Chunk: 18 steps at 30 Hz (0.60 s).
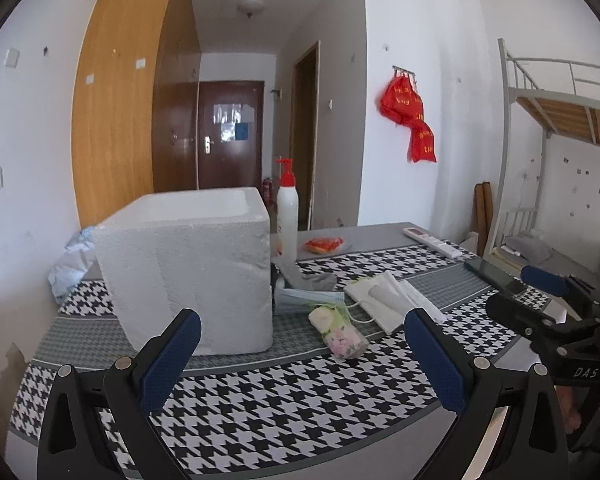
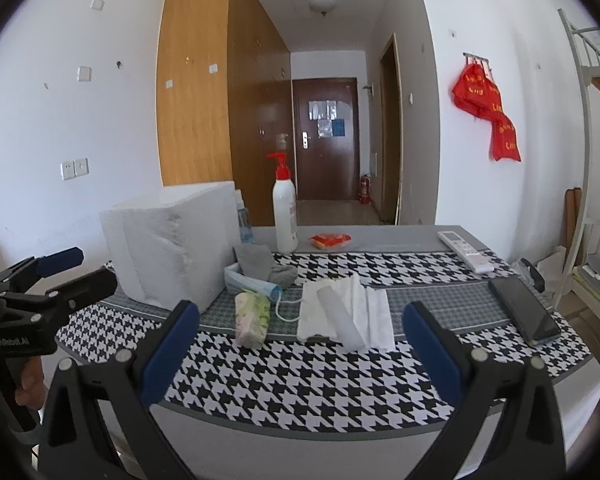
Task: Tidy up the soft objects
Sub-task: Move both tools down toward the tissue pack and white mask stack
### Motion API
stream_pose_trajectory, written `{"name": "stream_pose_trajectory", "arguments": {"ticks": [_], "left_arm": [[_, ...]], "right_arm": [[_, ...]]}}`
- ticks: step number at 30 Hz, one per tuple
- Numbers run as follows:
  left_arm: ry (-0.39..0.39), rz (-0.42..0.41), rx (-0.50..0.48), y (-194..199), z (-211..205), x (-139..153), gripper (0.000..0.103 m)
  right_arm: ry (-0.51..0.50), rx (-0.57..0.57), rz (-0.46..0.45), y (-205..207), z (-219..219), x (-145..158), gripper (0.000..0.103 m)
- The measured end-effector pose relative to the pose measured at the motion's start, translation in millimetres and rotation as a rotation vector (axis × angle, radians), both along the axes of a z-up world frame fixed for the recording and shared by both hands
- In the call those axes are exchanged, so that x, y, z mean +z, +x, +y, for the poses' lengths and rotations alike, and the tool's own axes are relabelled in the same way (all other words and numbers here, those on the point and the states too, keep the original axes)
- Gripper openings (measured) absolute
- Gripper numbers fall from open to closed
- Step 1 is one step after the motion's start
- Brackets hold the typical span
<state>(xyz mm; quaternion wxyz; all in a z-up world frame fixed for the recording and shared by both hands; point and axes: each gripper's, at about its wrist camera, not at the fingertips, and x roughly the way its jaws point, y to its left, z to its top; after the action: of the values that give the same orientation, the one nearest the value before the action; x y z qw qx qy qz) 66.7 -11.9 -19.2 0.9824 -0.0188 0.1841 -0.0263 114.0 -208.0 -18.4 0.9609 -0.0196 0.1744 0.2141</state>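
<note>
On the houndstooth-clothed table (image 2: 300,376), a floral tissue pack (image 2: 252,316) lies beside a white foam box (image 2: 168,248); both the left gripper (image 1: 302,344) and the right gripper (image 2: 300,340) hover spread wide, empty.

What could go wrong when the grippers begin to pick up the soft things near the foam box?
1. The face mask lies partly under the grey sock; lifting one may drag the other.
2. The tall pump bottle stands just behind them and might tip if bumped.
3. The phone lies near the table edge; the right gripper might nudge it.

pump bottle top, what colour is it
Red, on a white pump bottle; clearest in the right wrist view.
</note>
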Motion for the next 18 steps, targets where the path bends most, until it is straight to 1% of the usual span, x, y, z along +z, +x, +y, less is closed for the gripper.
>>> {"name": "stream_pose_trajectory", "arguments": {"ticks": [8,13,18], "left_arm": [[0.004,0.052,-0.035,20.5,-8.5,-4.0,0.102],[0.005,0.096,-0.040,34.6,-12.8,-8.4,0.102],[0.002,0.121,-0.048,44.7,-14.8,-11.5,0.102]], "right_arm": [[-0.022,-0.007,0.047,21.9,-1.8,-3.1,0.103],[-0.036,-0.002,0.071,32.4,-1.1,-6.6,0.103],[-0.046,-0.003,0.093,42.8,0.2,-10.8,0.103]]}}
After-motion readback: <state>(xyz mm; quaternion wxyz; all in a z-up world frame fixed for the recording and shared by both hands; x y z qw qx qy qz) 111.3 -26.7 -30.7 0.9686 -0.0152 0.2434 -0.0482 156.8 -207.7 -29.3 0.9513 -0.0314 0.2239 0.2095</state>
